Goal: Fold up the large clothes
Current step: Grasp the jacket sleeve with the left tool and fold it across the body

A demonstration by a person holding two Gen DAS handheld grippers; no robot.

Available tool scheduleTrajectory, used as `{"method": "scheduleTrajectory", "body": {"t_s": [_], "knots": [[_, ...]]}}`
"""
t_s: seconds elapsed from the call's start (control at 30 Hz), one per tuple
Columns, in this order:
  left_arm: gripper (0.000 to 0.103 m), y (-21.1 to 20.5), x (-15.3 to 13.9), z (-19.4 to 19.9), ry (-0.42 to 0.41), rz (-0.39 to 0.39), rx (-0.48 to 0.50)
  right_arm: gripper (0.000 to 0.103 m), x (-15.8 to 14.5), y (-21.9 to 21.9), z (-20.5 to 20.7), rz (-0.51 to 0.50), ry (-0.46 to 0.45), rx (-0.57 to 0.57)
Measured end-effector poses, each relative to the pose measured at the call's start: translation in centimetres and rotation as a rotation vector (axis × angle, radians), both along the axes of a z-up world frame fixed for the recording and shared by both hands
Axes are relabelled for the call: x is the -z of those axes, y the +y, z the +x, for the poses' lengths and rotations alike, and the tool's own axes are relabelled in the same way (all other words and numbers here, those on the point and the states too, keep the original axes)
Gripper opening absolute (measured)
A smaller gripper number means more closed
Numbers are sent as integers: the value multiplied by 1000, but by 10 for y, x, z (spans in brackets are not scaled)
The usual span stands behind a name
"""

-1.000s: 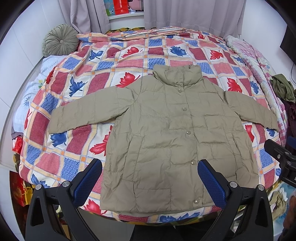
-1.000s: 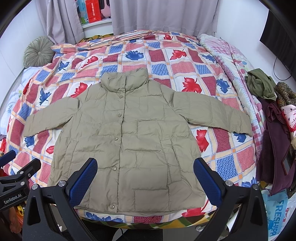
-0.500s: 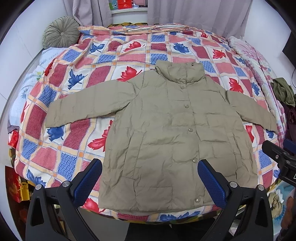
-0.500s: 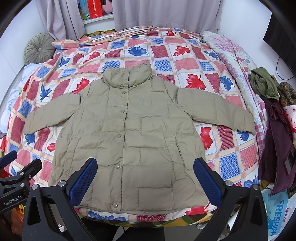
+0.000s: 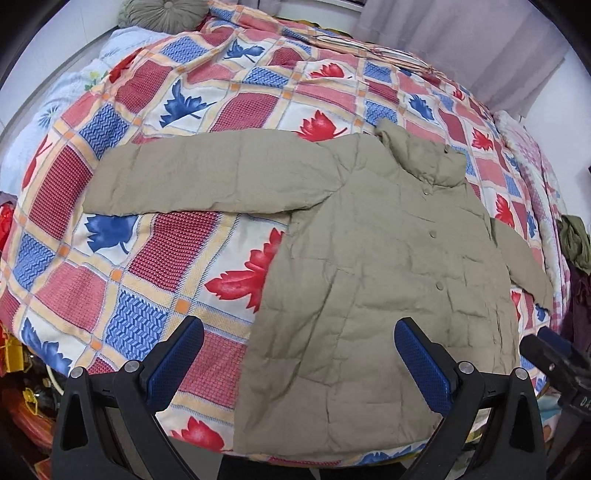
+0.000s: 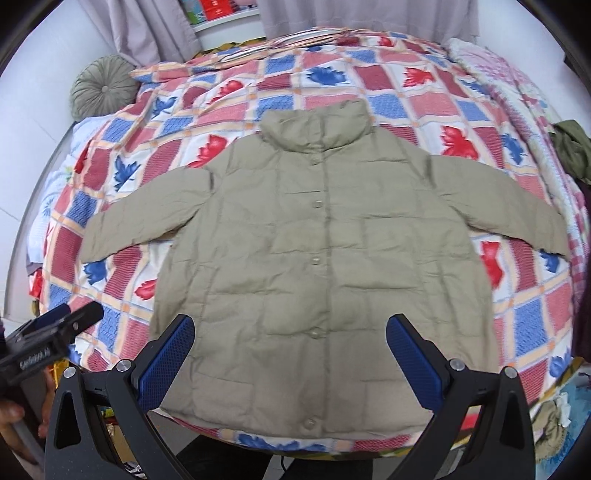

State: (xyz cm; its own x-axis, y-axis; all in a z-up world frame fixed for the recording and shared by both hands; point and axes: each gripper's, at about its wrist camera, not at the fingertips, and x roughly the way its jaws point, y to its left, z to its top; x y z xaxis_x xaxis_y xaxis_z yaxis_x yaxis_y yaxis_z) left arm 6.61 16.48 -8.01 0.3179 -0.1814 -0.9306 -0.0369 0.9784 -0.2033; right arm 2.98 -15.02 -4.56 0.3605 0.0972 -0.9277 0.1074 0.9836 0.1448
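Note:
A khaki padded jacket (image 6: pixel 317 258) lies flat and buttoned on the bed, collar away from me, both sleeves spread out. It also shows in the left wrist view (image 5: pixel 369 280), with its left sleeve (image 5: pixel 207 177) stretched across the quilt. My left gripper (image 5: pixel 299 354) is open and empty, above the jacket's lower left edge. My right gripper (image 6: pixel 291 350) is open and empty, above the jacket's lower front. The left gripper (image 6: pixel 48 339) shows at the left of the right wrist view.
The bed carries a red, blue and white leaf-pattern quilt (image 6: pixel 524 314). A round green cushion (image 6: pixel 103 86) lies at the head. Clothes (image 6: pixel 570 147) are piled at the right edge. Curtains (image 6: pixel 155 29) hang behind. Clutter (image 5: pixel 22 406) sits on the floor at left.
Both grippers have moved forward and lower toward the jacket. The left one has swung left, so the left sleeve fills more of its view. The jacket has not moved.

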Motion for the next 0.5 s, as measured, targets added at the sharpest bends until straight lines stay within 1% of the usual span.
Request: {"method": "scheduleTrajectory", "body": {"t_s": [0.07, 0.13, 0.2, 0.27, 0.33, 0.43, 0.5], "knots": [[103, 21, 18, 15, 6, -58, -18, 103, 12, 20, 9, 27, 7, -31], [103, 39, 37, 32, 11, -133, -35, 103, 25, 36, 14, 52, 17, -45], [103, 52, 56, 48, 9, -203, -45, 103, 42, 53, 20, 96, 61, -60], [103, 60, 76, 65, 4, -278, -52, 103, 58, 65, 27, 102, 112, -72], [103, 65, 100, 84, 4, -360, -73, 103, 74, 74, 30, 100, 131, -73], [103, 67, 132, 108, 3, -459, -113, 103, 97, 81, 35, 121, 154, -75], [103, 64, 151, 122, 2, -507, -130, 103, 113, 84, 39, 121, 164, -76]]}}
